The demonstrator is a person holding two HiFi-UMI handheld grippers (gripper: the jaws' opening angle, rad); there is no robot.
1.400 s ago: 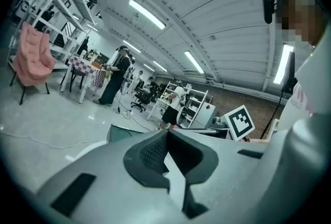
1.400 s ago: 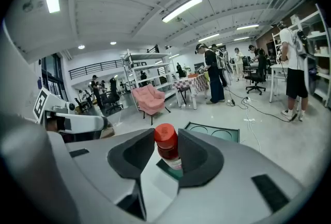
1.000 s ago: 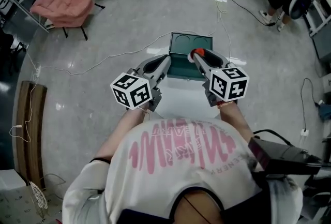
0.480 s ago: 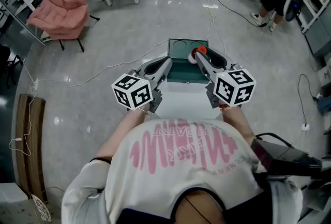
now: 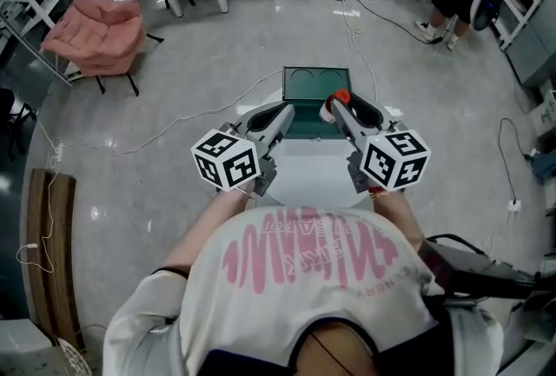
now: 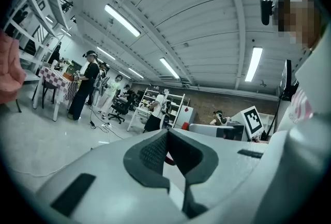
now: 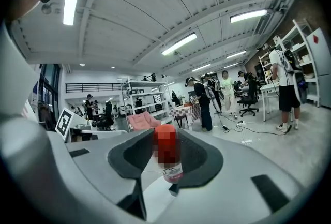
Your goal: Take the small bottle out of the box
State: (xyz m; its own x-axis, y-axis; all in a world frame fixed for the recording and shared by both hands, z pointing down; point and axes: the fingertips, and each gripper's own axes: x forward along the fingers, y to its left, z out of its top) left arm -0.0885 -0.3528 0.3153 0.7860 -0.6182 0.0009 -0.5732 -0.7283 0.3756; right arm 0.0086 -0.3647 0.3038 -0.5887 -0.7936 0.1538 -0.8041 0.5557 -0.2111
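Shows, in the head view, the right gripper (image 5: 334, 108) clamped on the small bottle (image 5: 340, 96), red cap up, over the near right edge of the open green box (image 5: 317, 72) at the far end of a white table (image 5: 313, 179), with the left gripper (image 5: 285, 111) just beside the box's near left edge. Shows, in the left gripper view, jaws closed tip to tip on nothing. Shows, in the right gripper view, both pads pressed against the upright bottle, its label low on the body.
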